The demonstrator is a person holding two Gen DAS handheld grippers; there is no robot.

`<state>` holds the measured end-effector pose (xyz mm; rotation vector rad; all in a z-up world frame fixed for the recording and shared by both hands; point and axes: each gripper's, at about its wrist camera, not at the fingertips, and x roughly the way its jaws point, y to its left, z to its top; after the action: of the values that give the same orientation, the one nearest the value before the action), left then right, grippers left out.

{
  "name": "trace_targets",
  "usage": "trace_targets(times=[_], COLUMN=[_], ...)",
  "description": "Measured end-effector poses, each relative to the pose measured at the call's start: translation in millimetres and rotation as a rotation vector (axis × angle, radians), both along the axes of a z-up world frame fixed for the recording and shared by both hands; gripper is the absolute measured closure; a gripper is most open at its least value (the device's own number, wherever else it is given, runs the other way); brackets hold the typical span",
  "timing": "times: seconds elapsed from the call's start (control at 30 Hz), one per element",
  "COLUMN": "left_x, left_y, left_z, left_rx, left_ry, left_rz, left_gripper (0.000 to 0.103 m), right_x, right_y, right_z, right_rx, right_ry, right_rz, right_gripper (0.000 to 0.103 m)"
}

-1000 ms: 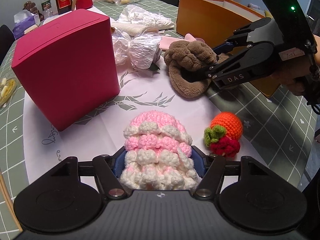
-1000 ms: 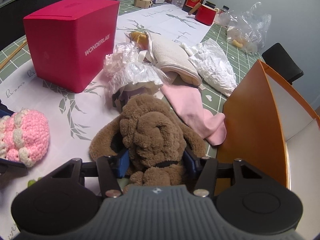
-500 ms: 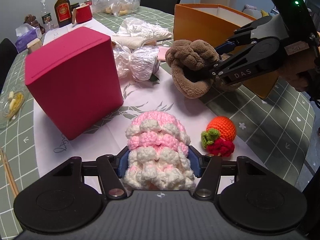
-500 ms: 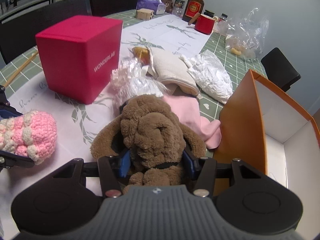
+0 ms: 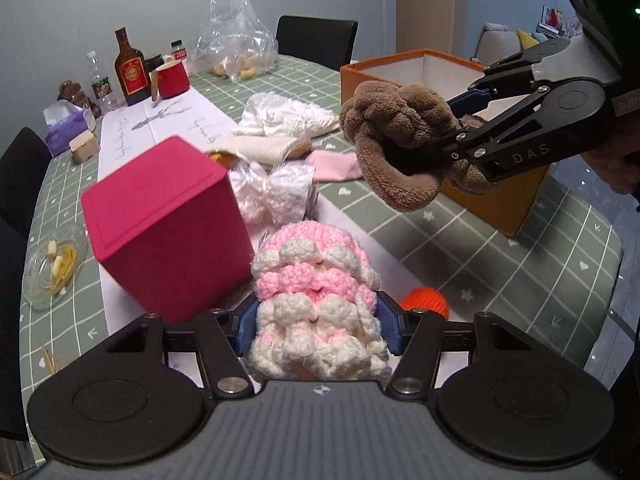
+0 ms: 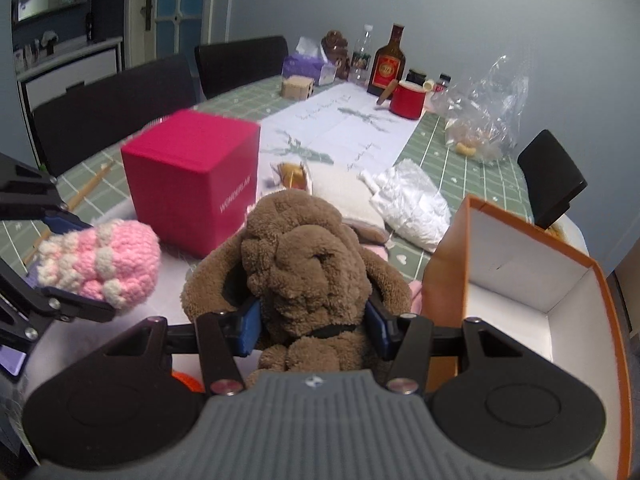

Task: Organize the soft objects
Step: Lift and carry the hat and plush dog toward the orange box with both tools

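Fingers: right gripper is pinching the brown plush dog; left gripper is pinching the pink crochet hat.
Position: both are hanging above the table.
Relation: orange box is lying just right of the dog, nearer the right hand.

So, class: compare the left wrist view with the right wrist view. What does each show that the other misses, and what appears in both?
Only the left wrist view shows the glass dish of scraps at the table's left edge and most of the orange crochet ball.

Only the right wrist view shows the WONDERLAB lettering on the red box and the door behind.

Both show the left gripper shut on the pink crochet hat, the right gripper shut on the brown plush dog, and the open orange box.
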<state>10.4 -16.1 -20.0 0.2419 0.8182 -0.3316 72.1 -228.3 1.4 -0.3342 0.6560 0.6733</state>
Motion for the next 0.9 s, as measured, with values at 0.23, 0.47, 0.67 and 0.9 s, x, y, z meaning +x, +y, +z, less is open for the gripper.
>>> trace_targets(times=[0.23, 0.47, 0.67, 0.9], left_x=[9.6, 25.5, 48.2, 62.2], left_y=[-27.8, -63.5, -94.7, -132.7], left_z=[29.0, 61.5, 75.0, 72.0], left_rx=[-0.007, 0.006, -0.022, -0.026], left_ry=[-0.055, -0.119, -0.143, -0.146], left_rz=[-0.014, -0.066, -0.086, -0.136], left_gripper=[0.035, 0.035, 0.035, 0.035], right_x=[-4.0, 6.3, 18.0, 32.0], right_y=[-24.9, -52.7, -86.0, -119.4], right_z=[33.8, 76.2, 97.2, 82.0], right_rx=[0.064, 0.107, 0.196, 0.170], right_ry=[-0.047, -0.067, -0.057, -0.043], right_rz=[-0.037, -0.111, -0.192, -0.286], right_gripper=[0.050, 0.050, 0.050, 0.050])
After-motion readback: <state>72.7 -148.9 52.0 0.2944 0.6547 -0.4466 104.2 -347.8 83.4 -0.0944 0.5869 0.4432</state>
